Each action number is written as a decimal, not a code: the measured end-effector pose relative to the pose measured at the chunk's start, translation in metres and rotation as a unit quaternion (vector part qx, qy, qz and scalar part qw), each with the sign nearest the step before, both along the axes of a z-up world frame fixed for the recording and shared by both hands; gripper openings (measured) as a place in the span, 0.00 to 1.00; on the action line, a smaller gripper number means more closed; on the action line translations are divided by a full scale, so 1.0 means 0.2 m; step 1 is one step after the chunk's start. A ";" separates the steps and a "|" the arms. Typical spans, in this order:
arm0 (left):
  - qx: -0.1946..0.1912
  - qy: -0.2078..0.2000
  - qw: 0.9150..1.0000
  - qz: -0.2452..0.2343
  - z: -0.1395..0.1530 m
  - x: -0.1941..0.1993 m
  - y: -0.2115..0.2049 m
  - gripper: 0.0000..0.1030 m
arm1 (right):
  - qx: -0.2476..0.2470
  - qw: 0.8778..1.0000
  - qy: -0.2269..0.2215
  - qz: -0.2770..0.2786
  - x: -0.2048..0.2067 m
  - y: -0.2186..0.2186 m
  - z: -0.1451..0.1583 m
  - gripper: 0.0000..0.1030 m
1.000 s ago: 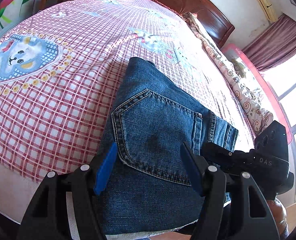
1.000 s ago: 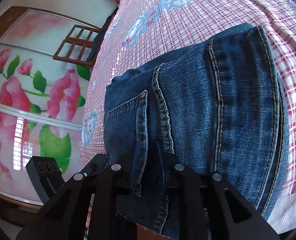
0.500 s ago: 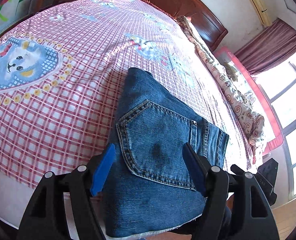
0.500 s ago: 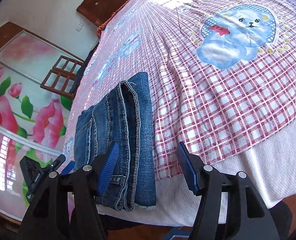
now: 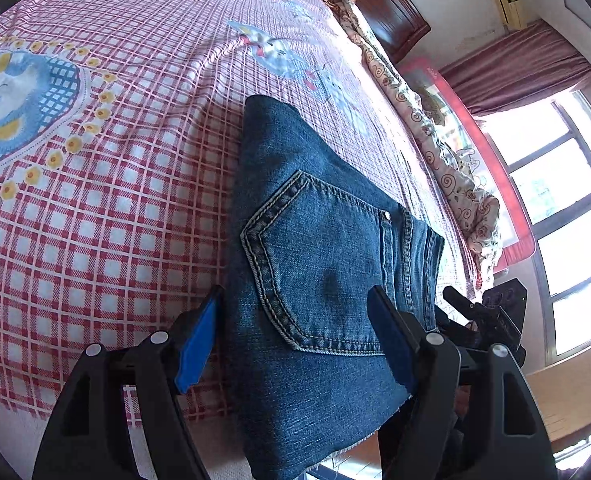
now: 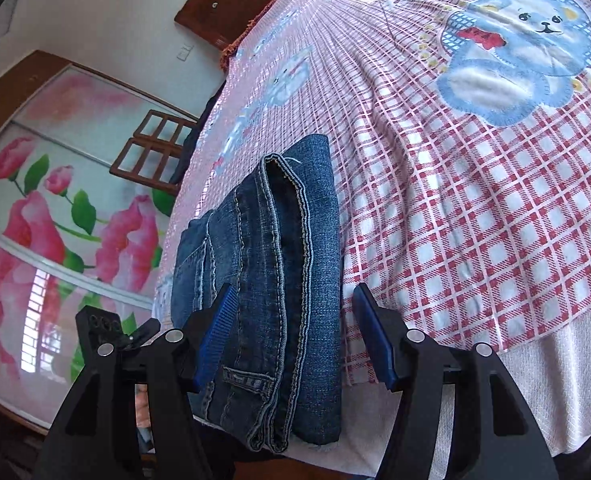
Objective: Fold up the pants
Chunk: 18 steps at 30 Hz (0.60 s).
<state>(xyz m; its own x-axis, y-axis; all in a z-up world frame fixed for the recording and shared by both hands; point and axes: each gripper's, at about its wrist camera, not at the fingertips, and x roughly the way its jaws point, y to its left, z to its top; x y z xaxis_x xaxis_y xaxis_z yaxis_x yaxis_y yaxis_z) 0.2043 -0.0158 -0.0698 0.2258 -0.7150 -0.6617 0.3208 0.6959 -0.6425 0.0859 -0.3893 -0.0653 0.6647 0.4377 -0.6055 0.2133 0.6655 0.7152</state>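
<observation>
the bed [image 5: 95,208] with the red-and-white checked sheet fills most of both views, a blue bear print sitting at the left edge of the left wrist frame and upper right of the right wrist one. the jeans [image 5: 319,264] lie on it as a compact folded stack near the bed's front edge, centre-bottom in both frames, back pocket [image 5: 315,264] facing up, layered hems and seams showing on the side the right camera sees.

left gripper [image 5: 295,340] is open wide, blue pads either side of the stack at the bottom of the frame, not pinching anything as far as i can see. right gripper [image 6: 295,340] has just been opening too; its jaws now stand apart around the near end of the stack with nothing clamped.

looks to me like the fold is basically done and this is the let-go-and-tidy bit. if you're doing this step, i'd pull both tools straight back so a pad doesn't snag a layer, since the near edge seems to hang slightly over the mattress and could drag off. maybe nudge the stack further onto the bed first.
</observation>
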 end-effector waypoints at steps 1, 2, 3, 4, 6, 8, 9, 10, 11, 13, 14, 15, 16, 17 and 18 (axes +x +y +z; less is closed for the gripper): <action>0.005 -0.006 1.000 -0.004 0.00 -0.01 -0.02 0.71 | -0.013 1.000 0.003 0.006 0.01 0.02 0.00 0.58; 0.007 -0.008 1.000 -0.007 0.00 -0.01 -0.03 0.72 | -0.021 1.000 0.005 0.010 0.02 0.03 0.01 0.58; 0.007 -0.005 1.000 -0.008 -0.01 -0.01 -0.04 0.72 | -0.020 1.000 0.005 0.012 0.02 0.04 0.01 0.59; 0.004 0.000 1.000 -0.006 -0.01 0.00 -0.04 0.71 | -0.016 1.000 0.004 0.011 0.03 0.04 0.00 0.59; -0.001 0.015 1.000 0.004 -0.01 0.01 -0.04 0.71 | -0.023 1.000 0.006 0.015 0.03 0.05 0.00 0.59; 0.016 0.016 1.000 0.011 -0.01 0.00 -0.04 0.71 | -0.043 0.999 0.014 0.030 0.04 0.09 0.01 0.59; 0.036 0.008 0.999 0.006 0.00 -0.01 -0.08 0.70 | -0.058 0.997 0.019 0.036 0.06 0.11 0.02 0.58; 0.063 -0.005 0.998 -0.006 0.02 -0.02 -0.12 0.69 | -0.074 0.996 0.023 0.042 0.07 0.13 0.03 0.47; 0.086 -0.013 0.996 -0.015 0.02 -0.03 -0.15 0.54 | -0.083 0.995 0.028 0.050 0.09 0.14 0.03 0.46; 0.099 -0.009 0.995 -0.016 0.03 -0.03 -0.17 0.41 | -0.094 0.994 0.033 0.051 0.09 0.16 0.04 0.28; 0.096 -0.003 0.995 -0.010 0.04 -0.02 -0.17 0.33 | -0.083 0.995 0.027 0.056 0.10 0.17 0.05 0.25; 0.090 0.006 0.996 -0.002 0.03 -0.01 -0.16 0.30 | -0.080 0.995 0.025 0.051 0.09 0.17 0.06 0.23; 0.079 0.014 0.997 0.007 0.04 0.00 -0.14 0.26 | -0.086 0.995 0.024 0.048 0.09 0.18 0.07 0.20; 0.071 0.017 0.997 0.015 0.04 0.00 -0.13 0.23 | -0.090 0.995 0.022 0.047 0.09 0.19 0.09 0.19; 0.068 0.015 0.997 0.020 0.05 0.00 -0.12 0.22 | -0.088 0.995 0.018 0.043 0.08 0.18 0.10 0.17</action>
